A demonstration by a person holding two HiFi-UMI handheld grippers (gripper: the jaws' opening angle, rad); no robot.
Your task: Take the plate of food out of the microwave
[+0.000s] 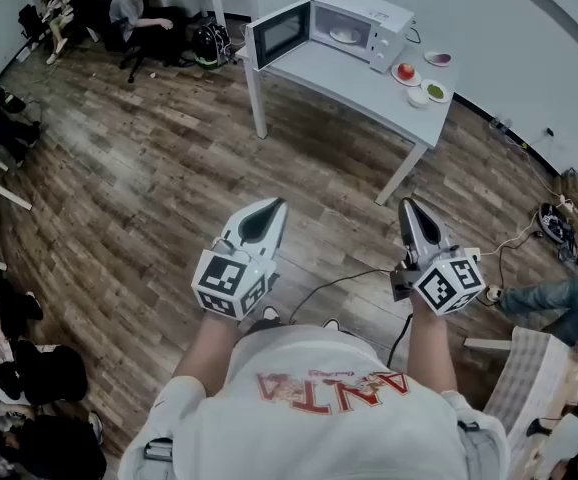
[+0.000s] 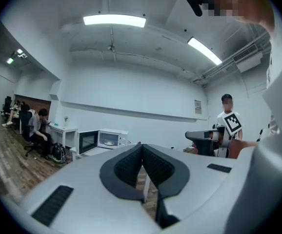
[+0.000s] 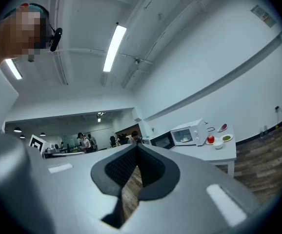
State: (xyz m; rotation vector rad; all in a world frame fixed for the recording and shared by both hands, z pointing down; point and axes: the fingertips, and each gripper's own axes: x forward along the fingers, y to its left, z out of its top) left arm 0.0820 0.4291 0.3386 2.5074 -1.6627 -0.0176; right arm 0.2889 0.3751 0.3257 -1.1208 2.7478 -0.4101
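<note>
Wooden floor, head view: brown planks [image 1: 149,188] run from the person's feet to a white desk [image 1: 339,73]; a dark cable [image 1: 339,283] trails by the shoes.
Microwave, head view: the microwave [image 1: 364,23] sits at the desk's left end, its door [image 1: 277,33] swung wide, the plate of food [image 1: 346,35] inside, well apart from both tools.
Beside it: a red apple [image 1: 406,72], a small bowl [image 1: 418,95], a green dish [image 1: 435,91] and a purple dish [image 1: 437,58].
Corner: seated people [image 1: 129,8] beyond the desk.
Left gripper view: the left hand-held gripper [image 1: 275,208] has its jaws pressed together on nothing; a standing person [image 2: 231,123] is to the right.
Right gripper view: the right hand-held gripper [image 1: 409,208] is closed tight and empty, with the desk off to the right.
</note>
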